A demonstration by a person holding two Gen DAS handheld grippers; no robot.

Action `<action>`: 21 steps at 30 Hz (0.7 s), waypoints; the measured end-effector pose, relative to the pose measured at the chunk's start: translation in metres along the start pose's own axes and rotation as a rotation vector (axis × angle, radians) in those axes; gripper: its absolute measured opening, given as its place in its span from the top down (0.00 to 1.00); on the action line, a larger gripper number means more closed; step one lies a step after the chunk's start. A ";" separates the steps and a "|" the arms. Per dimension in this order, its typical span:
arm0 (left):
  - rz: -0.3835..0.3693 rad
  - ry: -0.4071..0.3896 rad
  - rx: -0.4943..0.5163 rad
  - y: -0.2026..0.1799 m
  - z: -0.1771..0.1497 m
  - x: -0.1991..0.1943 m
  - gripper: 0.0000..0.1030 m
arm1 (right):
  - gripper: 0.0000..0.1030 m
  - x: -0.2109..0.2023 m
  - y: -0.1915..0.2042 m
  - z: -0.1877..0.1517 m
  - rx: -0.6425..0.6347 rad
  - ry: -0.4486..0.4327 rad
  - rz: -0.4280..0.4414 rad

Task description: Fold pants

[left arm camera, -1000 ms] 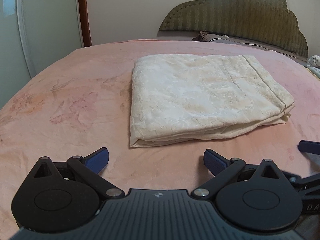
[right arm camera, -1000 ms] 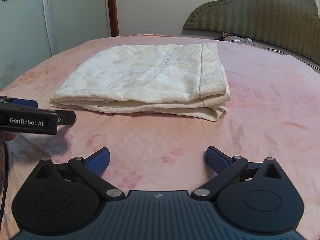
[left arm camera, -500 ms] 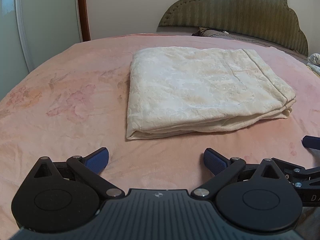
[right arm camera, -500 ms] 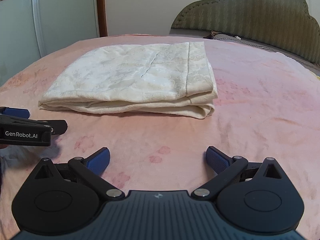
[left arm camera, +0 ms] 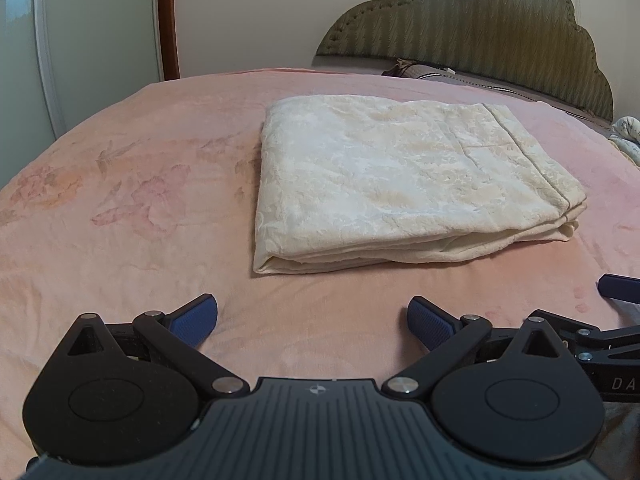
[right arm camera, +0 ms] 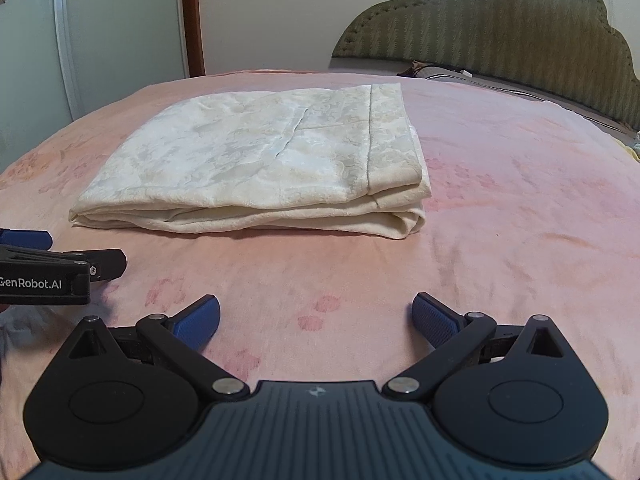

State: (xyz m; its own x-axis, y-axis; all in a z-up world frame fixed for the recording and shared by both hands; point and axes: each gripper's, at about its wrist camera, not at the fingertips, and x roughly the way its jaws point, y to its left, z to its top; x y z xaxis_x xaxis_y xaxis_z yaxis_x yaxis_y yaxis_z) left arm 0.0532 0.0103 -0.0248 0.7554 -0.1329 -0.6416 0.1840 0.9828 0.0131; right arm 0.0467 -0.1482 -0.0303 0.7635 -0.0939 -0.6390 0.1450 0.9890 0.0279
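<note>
- The pants (left arm camera: 404, 184) lie folded into a flat cream rectangle on the bed (left arm camera: 132, 208), which has a pink flowered cover; no fingers touch them.
- The left gripper (left arm camera: 313, 318) is near the front edge of the pants, its blue fingers (left arm camera: 198, 318) spread wide with nothing between them.
- The right gripper (right arm camera: 316, 320) is just the same, fingers (right arm camera: 434, 322) released and empty, above the bare cover.
- The left view shows the left folded edge of the pants and a pale bundle (left arm camera: 628, 136) at the far right of the bed.
- The right view shows instead the right end of the pants (right arm camera: 260, 160), where the layers are stacked and a hem band runs across the top.
- In each view the other gripper comes in from the side; the right one (left arm camera: 618, 286) is seen only in part.
- Behind the bed is a green headboard (right arm camera: 500, 28).
</note>
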 end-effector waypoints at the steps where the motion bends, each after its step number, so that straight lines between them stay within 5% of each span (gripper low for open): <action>1: 0.000 0.001 0.001 0.000 0.001 0.000 0.00 | 0.00 -0.001 0.000 0.000 -0.001 0.000 0.000; 21: 0.002 0.014 0.019 -0.004 -0.001 -0.003 0.00 | 0.00 0.000 0.001 0.000 -0.001 0.000 0.000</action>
State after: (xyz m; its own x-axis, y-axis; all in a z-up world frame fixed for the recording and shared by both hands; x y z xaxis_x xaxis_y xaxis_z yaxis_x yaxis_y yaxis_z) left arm 0.0495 0.0072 -0.0241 0.7469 -0.1287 -0.6523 0.1944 0.9805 0.0291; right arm 0.0463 -0.1477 -0.0303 0.7632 -0.0940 -0.6393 0.1448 0.9891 0.0274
